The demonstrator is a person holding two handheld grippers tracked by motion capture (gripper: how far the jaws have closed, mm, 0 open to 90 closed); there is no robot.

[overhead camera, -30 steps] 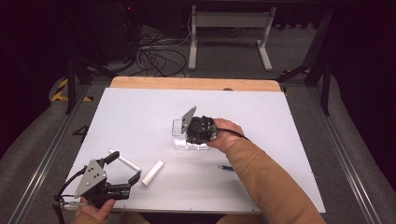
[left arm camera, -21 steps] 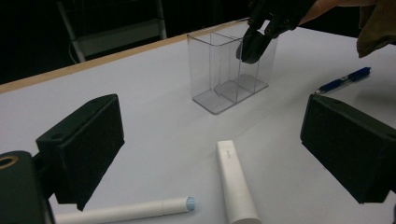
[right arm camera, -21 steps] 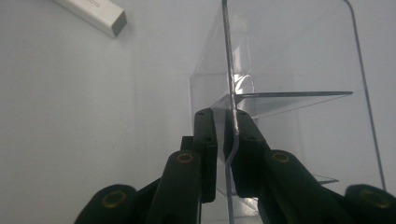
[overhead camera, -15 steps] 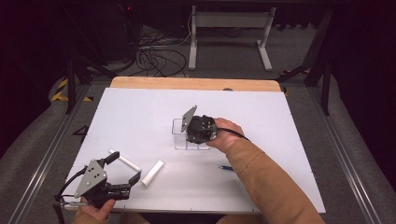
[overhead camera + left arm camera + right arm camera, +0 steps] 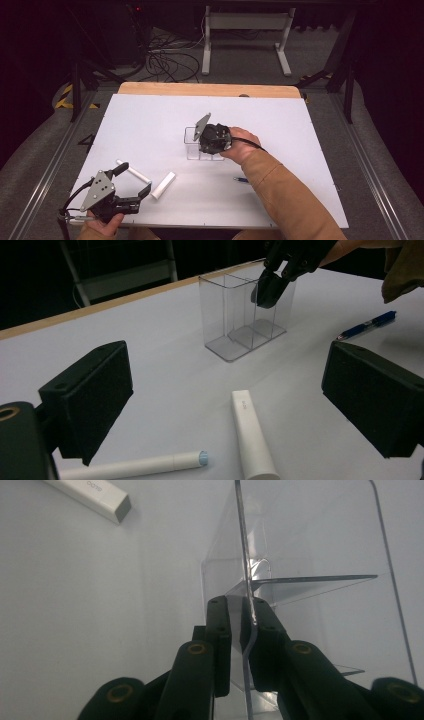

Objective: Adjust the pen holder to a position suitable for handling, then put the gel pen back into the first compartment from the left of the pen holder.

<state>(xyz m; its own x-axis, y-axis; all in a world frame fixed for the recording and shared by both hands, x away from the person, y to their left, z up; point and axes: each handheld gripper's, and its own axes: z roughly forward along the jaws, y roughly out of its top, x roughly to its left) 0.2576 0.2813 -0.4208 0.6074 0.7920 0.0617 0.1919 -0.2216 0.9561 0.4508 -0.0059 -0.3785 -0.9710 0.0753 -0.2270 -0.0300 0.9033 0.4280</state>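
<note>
our right gripper (image 5: 239,611) clamped on clear organizer (image 5: 196,144) wall; left gripper (image 5: 134,181) jaws apart; both markers (image 5: 252,437) unloaded.

Clear glossy plastic organiser (image 5: 196,148) (thin, see-through walls), matt white tabletop (image 5: 150,130), smooth white plastic markers (image 5: 252,437).

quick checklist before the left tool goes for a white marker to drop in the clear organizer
1. Right tool shut on the clear organizer wall: ok.
2. Organizer upright on the table: ok.
3. Left tool open, nothing between its jaws: ok.
4. Capped marker and second marker lie apart, free to grasp: ok.
5. Organizer compartments free: ok.
6. Blue pen out of the path: ok.
</note>
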